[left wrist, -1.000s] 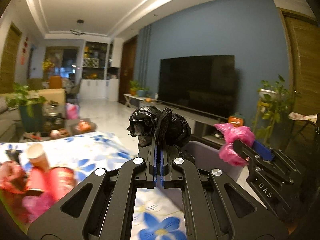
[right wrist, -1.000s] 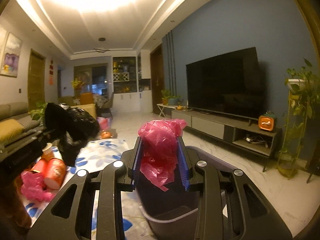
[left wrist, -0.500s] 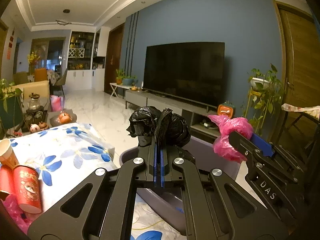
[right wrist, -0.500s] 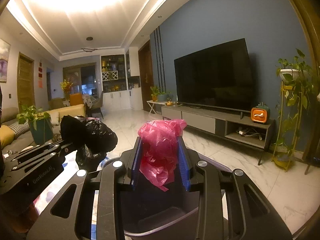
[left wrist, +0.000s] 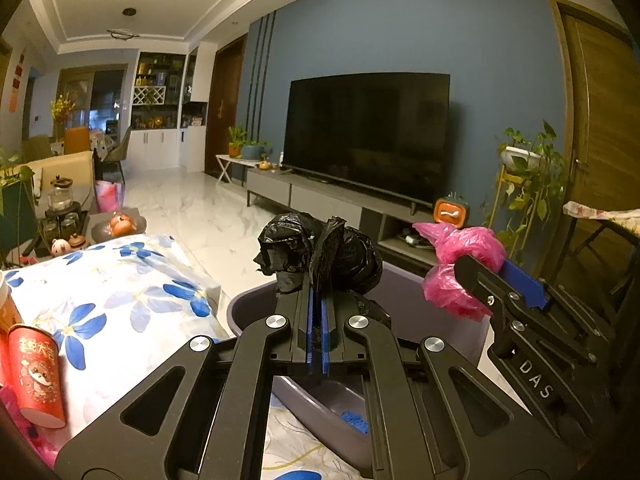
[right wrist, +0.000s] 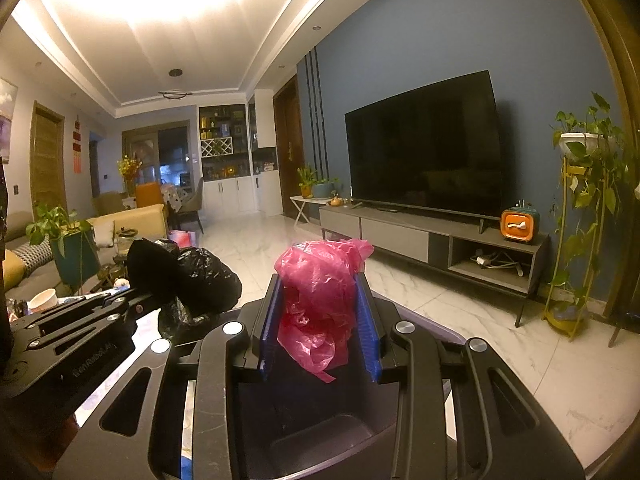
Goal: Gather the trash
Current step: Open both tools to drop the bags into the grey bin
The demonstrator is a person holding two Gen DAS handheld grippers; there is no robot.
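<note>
Both tongs hold trash over the grey plastic bin (left wrist: 404, 284): left gripper (left wrist: 316, 304) squeezes a crumpled black plastic bag (left wrist: 320, 258), right gripper (right wrist: 318, 320) hugs a crumpled pink plastic bag (right wrist: 320, 280), its jaws just loosening. Let go only above the bin.

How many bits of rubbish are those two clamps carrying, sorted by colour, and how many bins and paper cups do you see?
Black crumpled bag, in the left gripper: 1
Pink crumpled bag, in the right gripper: 1
Purple bin below both: 1
Paper cups on the flowered tablecloth: 2, a red cup and a white cup
Total: 5
</note>
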